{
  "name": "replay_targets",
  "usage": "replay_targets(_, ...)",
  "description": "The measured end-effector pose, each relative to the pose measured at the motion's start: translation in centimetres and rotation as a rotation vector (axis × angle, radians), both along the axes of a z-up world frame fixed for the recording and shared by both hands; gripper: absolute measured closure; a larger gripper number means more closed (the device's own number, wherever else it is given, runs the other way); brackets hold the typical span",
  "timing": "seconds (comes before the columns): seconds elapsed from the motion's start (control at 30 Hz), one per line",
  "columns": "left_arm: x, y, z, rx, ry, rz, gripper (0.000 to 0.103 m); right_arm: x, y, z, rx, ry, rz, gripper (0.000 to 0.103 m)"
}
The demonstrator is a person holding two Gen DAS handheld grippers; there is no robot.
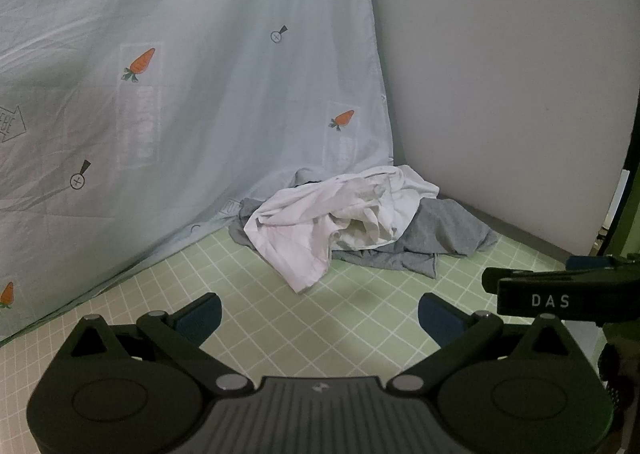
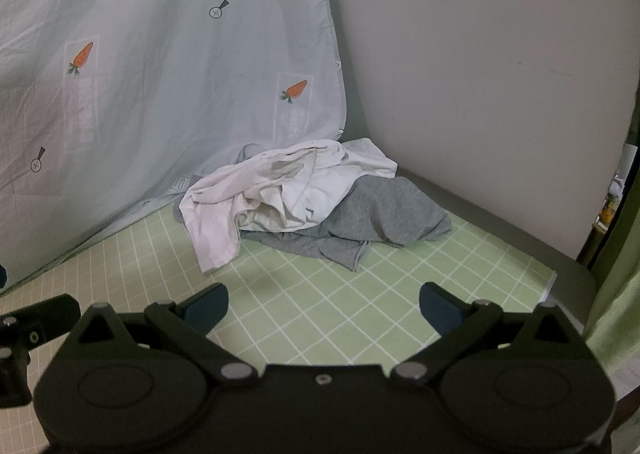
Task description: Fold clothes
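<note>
Green gridded mat [image 1: 360, 318] | rumpled white garment [image 1: 340, 221] atop grey, maybe jersey | both claws released

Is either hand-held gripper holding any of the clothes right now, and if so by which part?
Nothing is held. The left hand-held gripper and right hand-held gripper are both open over the green mat, short of the white garment and grey garment.

Grey garment [image 2: 380, 213] partly under white garment [image 2: 280, 189]

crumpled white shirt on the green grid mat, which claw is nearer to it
Left, slightly. The crumpled white shirt lies just ahead of the open left claw; from the open right claw it sits ahead and off to the left.
</note>
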State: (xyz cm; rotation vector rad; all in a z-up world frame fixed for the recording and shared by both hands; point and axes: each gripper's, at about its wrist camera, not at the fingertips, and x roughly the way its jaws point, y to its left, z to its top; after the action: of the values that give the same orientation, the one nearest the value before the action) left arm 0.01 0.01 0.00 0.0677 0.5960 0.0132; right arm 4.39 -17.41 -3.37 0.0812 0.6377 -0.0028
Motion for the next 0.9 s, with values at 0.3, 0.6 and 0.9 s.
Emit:
replay_targets(0.3,0.17,0.18,0.09,0.0,0.002,-0.001,0.0,-0.26,0.38,-0.19,-0.006,-0.002,0.002,0.0)
replay_targets(0.6,0.26,0.19,-0.33,-0.005,0.005,0.001,0.0,0.41,0.75,-0.49,-0.005,0.007,0.004,0.0)
replay_targets(0.9,0.18,0.42,-0.46,-0.011,0.007,-0.004,0.0,0.27,1.0,-0.36,-0.005,0.01,0.005,0.0)
